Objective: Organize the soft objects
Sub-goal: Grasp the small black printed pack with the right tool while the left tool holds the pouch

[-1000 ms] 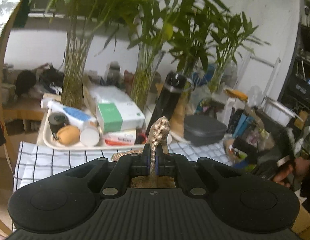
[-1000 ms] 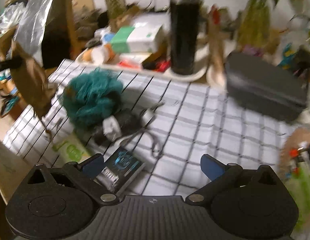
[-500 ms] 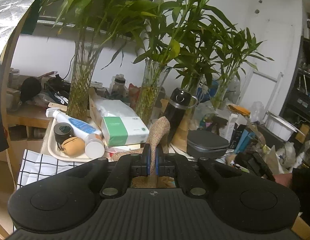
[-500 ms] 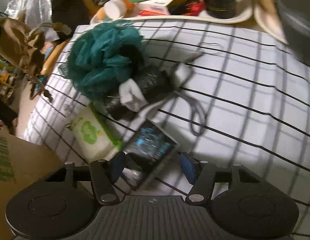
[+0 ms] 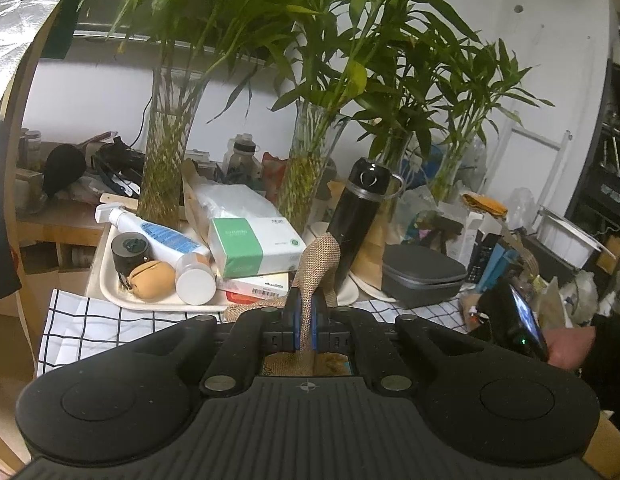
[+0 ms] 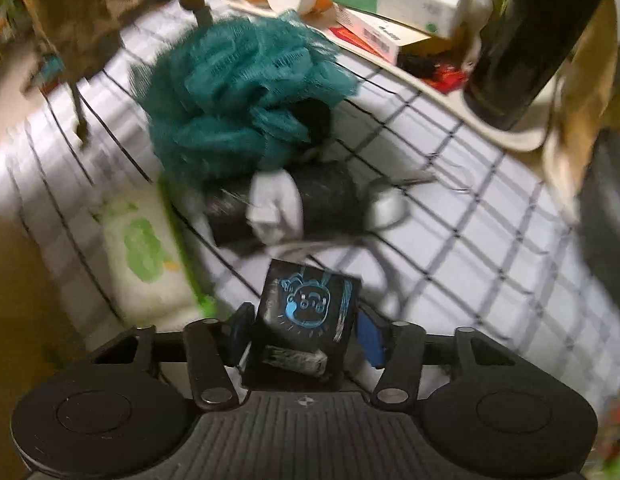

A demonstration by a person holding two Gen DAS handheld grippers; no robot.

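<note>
L tongs (image 5: 305, 330) clamped on burlap strap (image 5: 316, 268), R tongs (image 6: 303, 330) closing round black packet (image 6: 305, 316)

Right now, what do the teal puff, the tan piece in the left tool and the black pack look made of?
Teal puff: gathered synthetic mesh, matte, ruffled folds.
Tan piece pinched in the left tool: coarse woven fabric, burlap-like, matte; weave shows.
Black pack between the closing right tool: probably plastic film, printed blue, slight sheen; blurred.

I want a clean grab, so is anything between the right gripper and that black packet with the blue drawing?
Nothing visible. The black packet already sits between the closing fingers of the right gripper; the green-printed pack lies off to the side.
</note>
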